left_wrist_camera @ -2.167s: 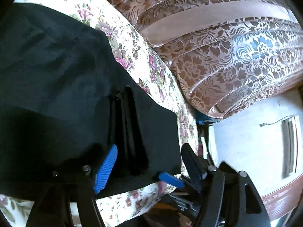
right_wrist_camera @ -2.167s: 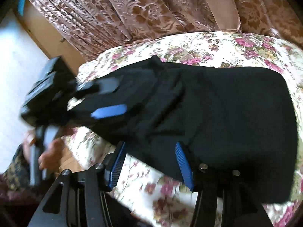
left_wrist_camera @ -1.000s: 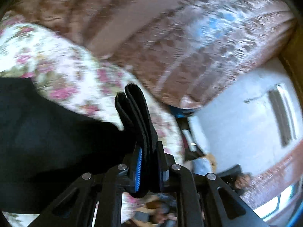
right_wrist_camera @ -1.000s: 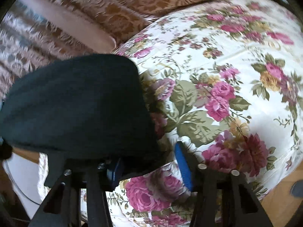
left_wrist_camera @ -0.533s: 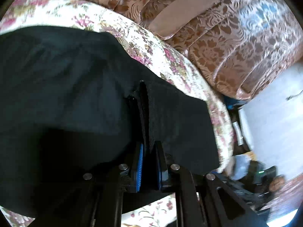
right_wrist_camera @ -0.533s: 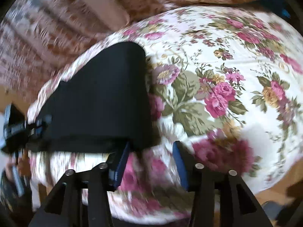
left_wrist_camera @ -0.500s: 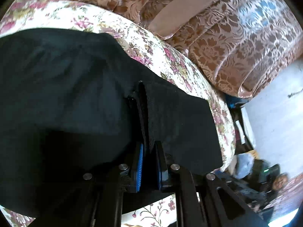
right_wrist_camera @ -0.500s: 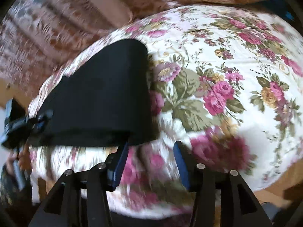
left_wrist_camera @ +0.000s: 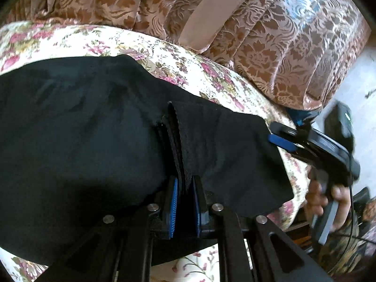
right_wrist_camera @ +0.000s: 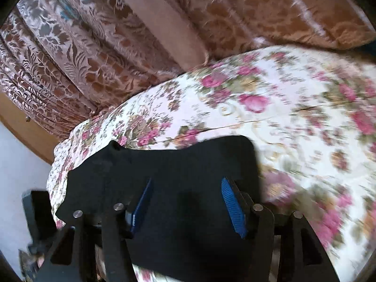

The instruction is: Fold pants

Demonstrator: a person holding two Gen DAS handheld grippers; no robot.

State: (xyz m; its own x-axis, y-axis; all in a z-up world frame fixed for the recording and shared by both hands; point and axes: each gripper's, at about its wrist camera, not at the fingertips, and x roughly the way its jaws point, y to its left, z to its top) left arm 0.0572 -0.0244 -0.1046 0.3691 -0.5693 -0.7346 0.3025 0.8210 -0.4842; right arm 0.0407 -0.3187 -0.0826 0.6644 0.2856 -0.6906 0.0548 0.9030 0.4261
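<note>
Pants (left_wrist_camera: pixel 82 129), black and already doubled over, lay across a floral bedspread (left_wrist_camera: pixel 164 54), with their near edge gathered toward the bed's edge. The left gripper (left_wrist_camera: pixel 184 202) was clamped tight on a thick bunch of hem layers, which stood up between its blue pads (left_wrist_camera: pixel 174 199) as a ridge of stacked fabric edges. The right gripper (right_wrist_camera: pixel 185 202) stood with its jaws spread wide, the black cloth lying between and beneath its pads (right_wrist_camera: pixel 232 206); whether they touched the fabric I could not tell. In the left wrist view that same right gripper (left_wrist_camera: pixel 282 138) showed just beside the pants' far corner, gripping nothing.

As I judged it, the main risk was the pinched stack slipping: several layers held at one point could shear apart when pulled, leaving the fold uneven. With only one corner held, dragging could also skew the fold or pull the cloth off the bed's edge. The right wrist view was blurred by motion, so a hurried grab there could catch only the top layer.

No containers appeared in either view. Brown patterned curtains (right_wrist_camera: pixel 82 58) hung behind the bed.
</note>
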